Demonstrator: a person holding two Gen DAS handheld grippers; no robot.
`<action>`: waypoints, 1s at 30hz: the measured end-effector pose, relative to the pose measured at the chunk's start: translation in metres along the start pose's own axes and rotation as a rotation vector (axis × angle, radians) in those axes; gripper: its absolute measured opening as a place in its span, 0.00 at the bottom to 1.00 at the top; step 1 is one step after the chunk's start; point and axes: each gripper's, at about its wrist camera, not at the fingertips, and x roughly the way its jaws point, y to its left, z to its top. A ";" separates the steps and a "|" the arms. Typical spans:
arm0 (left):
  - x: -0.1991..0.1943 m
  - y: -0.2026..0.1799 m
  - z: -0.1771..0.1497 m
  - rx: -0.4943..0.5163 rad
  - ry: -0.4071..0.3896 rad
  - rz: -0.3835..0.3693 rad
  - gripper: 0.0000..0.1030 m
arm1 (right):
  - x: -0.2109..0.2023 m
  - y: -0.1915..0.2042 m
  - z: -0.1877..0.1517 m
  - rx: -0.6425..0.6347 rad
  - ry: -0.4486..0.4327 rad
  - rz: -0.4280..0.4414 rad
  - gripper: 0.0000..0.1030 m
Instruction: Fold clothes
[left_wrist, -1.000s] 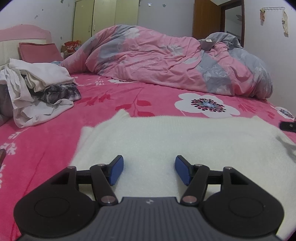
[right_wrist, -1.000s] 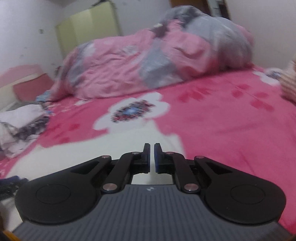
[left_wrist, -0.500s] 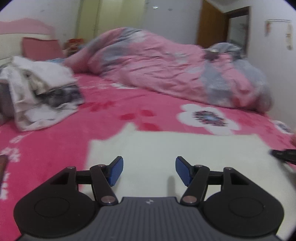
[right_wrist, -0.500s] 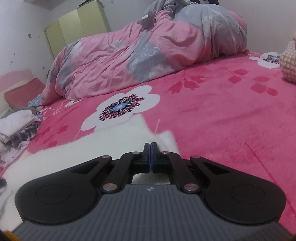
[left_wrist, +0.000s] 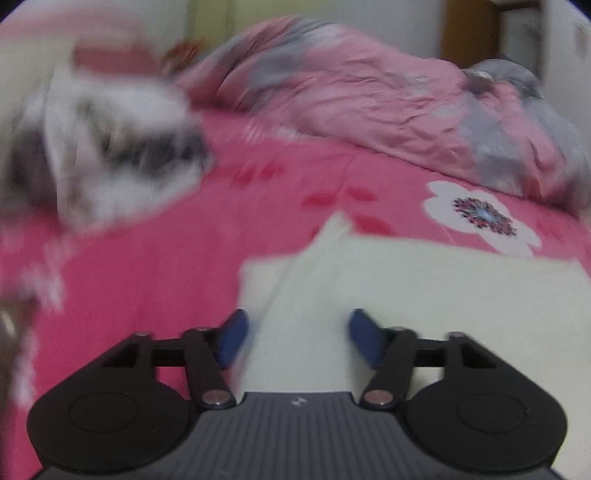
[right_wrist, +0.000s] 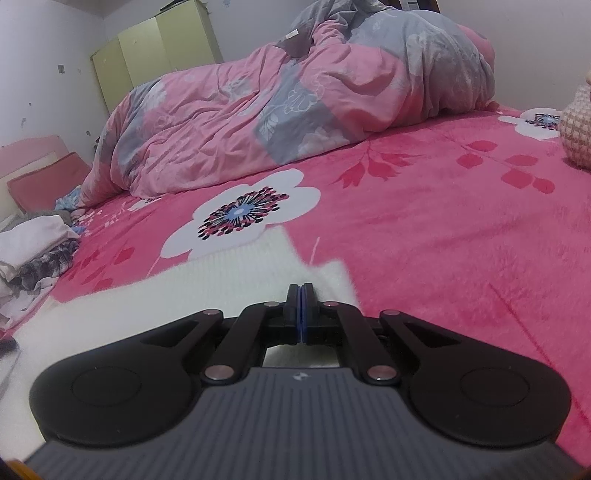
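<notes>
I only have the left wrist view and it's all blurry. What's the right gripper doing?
Observer: The right gripper has its jaws shut, over the far right corner of the white garment. Whether cloth is pinched between them I cannot tell.
Operator: Anything on the bed off to the right?
Observer: Yes, a cream knitted item sits at the right edge of the pink blanket.
Operator: That blurry heap on my left, what is it?
Observer: A pile of clothes, white pieces on top of a dark plaid one.
</notes>
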 end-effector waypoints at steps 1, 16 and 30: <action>0.000 0.008 0.000 -0.047 0.002 -0.026 0.69 | 0.000 0.000 0.000 0.001 -0.001 0.001 0.00; -0.025 -0.019 0.026 0.039 -0.154 0.010 0.68 | 0.000 0.002 0.000 -0.007 0.005 -0.007 0.00; 0.008 -0.001 0.031 -0.100 -0.051 0.166 0.71 | 0.002 -0.016 -0.002 0.103 0.001 0.070 0.00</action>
